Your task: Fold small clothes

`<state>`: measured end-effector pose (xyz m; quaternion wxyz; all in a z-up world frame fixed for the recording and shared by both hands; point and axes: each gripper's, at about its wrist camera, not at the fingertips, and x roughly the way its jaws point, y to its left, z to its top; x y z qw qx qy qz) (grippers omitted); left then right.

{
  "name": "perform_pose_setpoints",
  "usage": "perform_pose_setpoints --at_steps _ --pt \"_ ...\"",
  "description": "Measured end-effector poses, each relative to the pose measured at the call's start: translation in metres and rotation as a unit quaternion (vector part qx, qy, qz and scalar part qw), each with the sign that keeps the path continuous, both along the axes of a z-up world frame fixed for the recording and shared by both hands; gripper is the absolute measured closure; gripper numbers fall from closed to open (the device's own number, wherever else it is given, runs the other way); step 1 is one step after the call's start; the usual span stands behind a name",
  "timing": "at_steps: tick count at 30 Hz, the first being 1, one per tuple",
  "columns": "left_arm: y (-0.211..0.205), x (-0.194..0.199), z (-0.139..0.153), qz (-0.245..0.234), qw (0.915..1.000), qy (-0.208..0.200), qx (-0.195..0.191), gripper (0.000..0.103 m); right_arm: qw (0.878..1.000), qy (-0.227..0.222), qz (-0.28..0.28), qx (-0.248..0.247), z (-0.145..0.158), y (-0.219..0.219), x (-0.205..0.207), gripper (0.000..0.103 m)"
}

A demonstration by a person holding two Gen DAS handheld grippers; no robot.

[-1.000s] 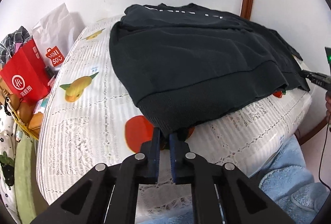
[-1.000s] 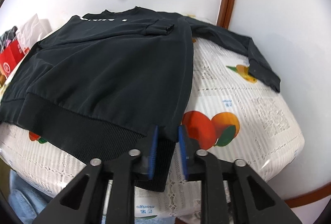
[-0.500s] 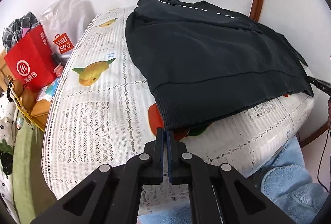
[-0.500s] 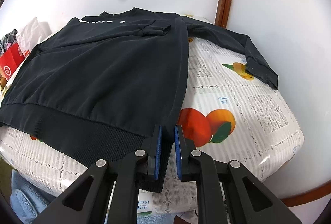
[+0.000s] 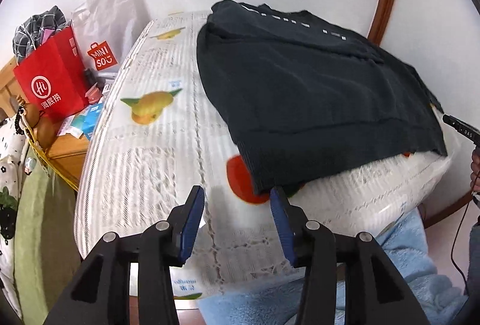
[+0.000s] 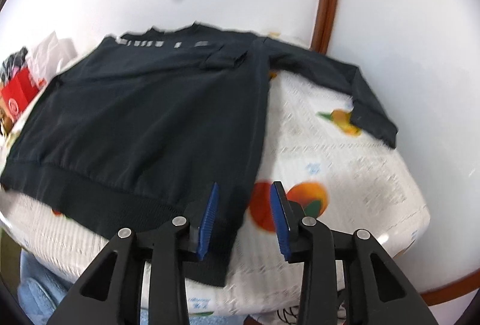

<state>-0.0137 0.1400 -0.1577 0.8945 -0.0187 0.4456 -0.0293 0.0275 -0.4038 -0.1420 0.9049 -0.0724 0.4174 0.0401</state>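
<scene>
At the sweatshirt [image 5: 315,103] hem, both tools [image 5: 237,205] [image 6: 243,199] gape, released.

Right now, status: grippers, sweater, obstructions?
Left gripper open, right gripper open. Black sweater flat on table, one sleeve spread out. No obstructions seen.

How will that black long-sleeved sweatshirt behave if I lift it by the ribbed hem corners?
The black long-sleeved sweatshirt probably sags between the grips: it drapes limply over the white lace-patterned tablecloth. Its outstretched right sleeve will likely trail and swing. The ribbed hem looks thick, so slipping seems unlikely.
</scene>
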Motion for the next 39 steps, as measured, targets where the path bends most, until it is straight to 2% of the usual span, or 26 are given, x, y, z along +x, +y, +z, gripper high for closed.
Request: perform_pose_setpoints --at_steps 3,7,13,15,21,24,28,30,31,32,33,34,36,39 --pt "0.002 0.019 0.008 0.007 0.9999 0.001 -0.015 0.059 0.999 -0.026 -0.022 -0.002 0.013 -0.017 0.011 0.059" --pt "-0.007 0.053 0.005 0.014 0.9999 0.003 -0.008 0.058 0.997 -0.038 -0.066 -0.02 0.015 -0.046 0.039 0.058" --pt "-0.022 0.107 -0.012 0.031 0.9994 0.013 -0.006 0.058 0.992 -0.014 -0.125 -0.021 -0.006 -0.089 0.083 0.058" --pt "-0.024 0.118 -0.016 0.035 0.9993 0.013 0.001 0.057 0.991 -0.01 -0.129 -0.018 -0.011 -0.099 0.098 0.051" --pt "-0.024 0.135 -0.022 0.043 0.9988 0.002 0.021 0.05 0.988 -0.003 -0.149 -0.032 -0.023 -0.113 0.14 0.049" --pt "-0.022 0.14 -0.025 0.047 0.9987 0.004 0.018 0.045 0.985 0.004 -0.165 -0.04 -0.029 -0.118 0.159 0.049" --pt "-0.022 0.145 -0.027 0.049 0.9987 -0.002 0.015 0.041 0.981 0.017 -0.175 -0.079 -0.042 -0.12 0.181 0.049" --pt "-0.024 0.145 -0.028 0.048 0.9985 -0.004 0.025 0.041 0.98 0.029 -0.18 -0.084 -0.048 -0.123 0.187 0.051" --pt "-0.026 0.145 -0.028 0.047 0.9985 -0.005 0.029 0.04 0.98 0.026 -0.182 -0.078 -0.048 -0.125 0.189 0.052" --pt "-0.026 0.145 -0.028 0.048 0.9984 -0.005 0.03 0.04 0.98 0.027 -0.184 -0.071 -0.048 -0.128 0.19 0.064" --pt "-0.027 0.146 -0.028 0.048 0.9984 -0.006 0.029 0.04 0.978 0.03 -0.19 -0.075 -0.049 -0.13 0.192 0.083" --pt "-0.026 0.146 -0.029 0.048 0.9985 -0.007 0.026 0.04 0.977 0.031 -0.193 -0.08 -0.051 -0.132 0.193 0.09" --pt "-0.025 0.146 -0.029 0.048 0.9986 -0.01 0.02 0.039 0.977 0.03 -0.19 -0.093 -0.05 -0.13 0.196 0.097" --pt "-0.024 0.145 -0.029 0.045 0.9988 -0.013 0.018 0.039 0.976 0.024 -0.195 -0.096 -0.036 -0.124 0.194 0.098"
